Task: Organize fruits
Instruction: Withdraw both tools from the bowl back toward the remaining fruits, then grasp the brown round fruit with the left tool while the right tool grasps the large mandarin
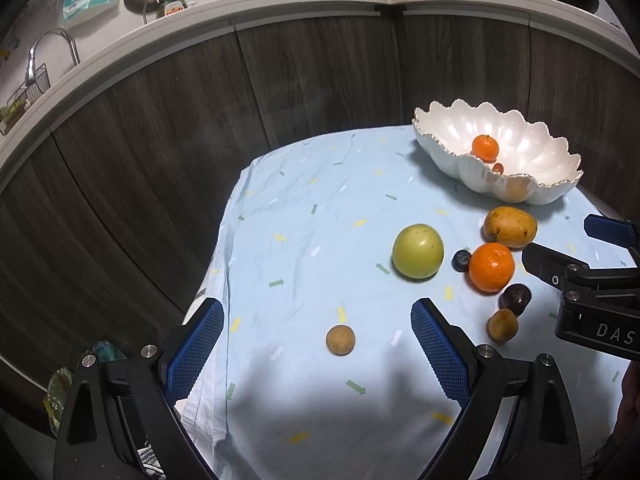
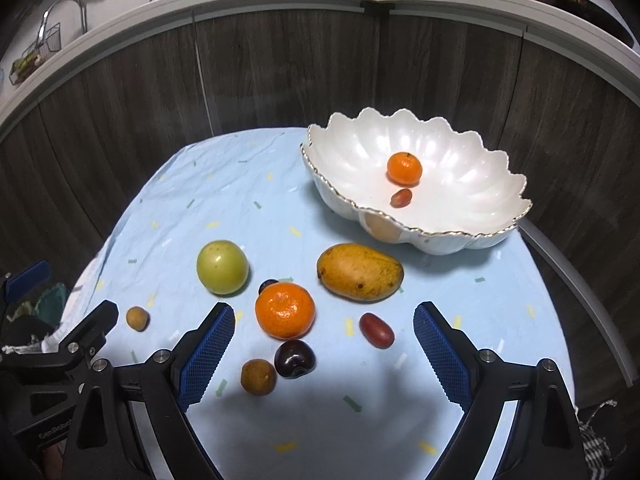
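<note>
White scalloped bowl (image 2: pixel 460 184) holds one mandarin (image 2: pixel 404 168) and one small red fruit (image 2: pixel 401 198); left hand-held gripper (image 1: pixel 318 328) and right hand-held gripper (image 2: pixel 324 332) spread, empty.

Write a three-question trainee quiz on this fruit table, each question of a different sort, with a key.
1. True or false: the white bowl already holds a small orange.
2. What lies nearest the mango? A) large orange B) green apple C) lone brown fruit
3. Fill in: the right tool and left tool both stand ___, holding nothing.

Key: 1 true; 2 A; 3 open.
</note>
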`<state>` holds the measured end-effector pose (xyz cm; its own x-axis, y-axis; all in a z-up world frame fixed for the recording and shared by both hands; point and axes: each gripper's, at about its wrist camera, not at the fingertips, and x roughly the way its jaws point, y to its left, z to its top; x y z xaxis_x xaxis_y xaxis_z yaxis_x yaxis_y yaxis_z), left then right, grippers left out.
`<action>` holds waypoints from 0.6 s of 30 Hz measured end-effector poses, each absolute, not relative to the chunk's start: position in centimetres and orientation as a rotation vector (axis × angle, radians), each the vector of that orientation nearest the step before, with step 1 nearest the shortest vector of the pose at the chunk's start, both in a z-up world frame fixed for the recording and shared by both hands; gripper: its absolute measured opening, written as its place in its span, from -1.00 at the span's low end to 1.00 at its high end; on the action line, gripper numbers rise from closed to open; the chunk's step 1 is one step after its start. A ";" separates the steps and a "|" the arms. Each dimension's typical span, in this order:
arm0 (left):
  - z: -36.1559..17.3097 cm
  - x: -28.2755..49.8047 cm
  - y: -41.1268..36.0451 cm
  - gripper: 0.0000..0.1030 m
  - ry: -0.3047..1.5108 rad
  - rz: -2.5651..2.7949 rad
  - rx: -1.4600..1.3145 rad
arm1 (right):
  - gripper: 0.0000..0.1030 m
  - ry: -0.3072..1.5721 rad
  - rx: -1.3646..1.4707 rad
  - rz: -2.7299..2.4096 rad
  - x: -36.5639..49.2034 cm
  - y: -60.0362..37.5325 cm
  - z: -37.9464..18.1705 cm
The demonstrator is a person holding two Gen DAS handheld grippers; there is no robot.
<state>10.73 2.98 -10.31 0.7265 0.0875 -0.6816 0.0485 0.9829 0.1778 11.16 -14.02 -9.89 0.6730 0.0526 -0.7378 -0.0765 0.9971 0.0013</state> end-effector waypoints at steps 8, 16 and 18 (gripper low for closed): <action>-11.7 11.5 3.7 0.86 0.787 0.034 0.175 | 0.78 0.852 -0.043 0.086 12.0 -13.4 -11.2; -12.9 12.2 4.3 0.76 0.818 0.048 0.159 | 0.78 0.864 -0.049 0.094 13.1 -12.8 -12.1; -13.1 12.3 4.5 0.75 0.823 0.051 0.156 | 0.78 0.867 -0.048 0.098 13.2 -12.7 -12.3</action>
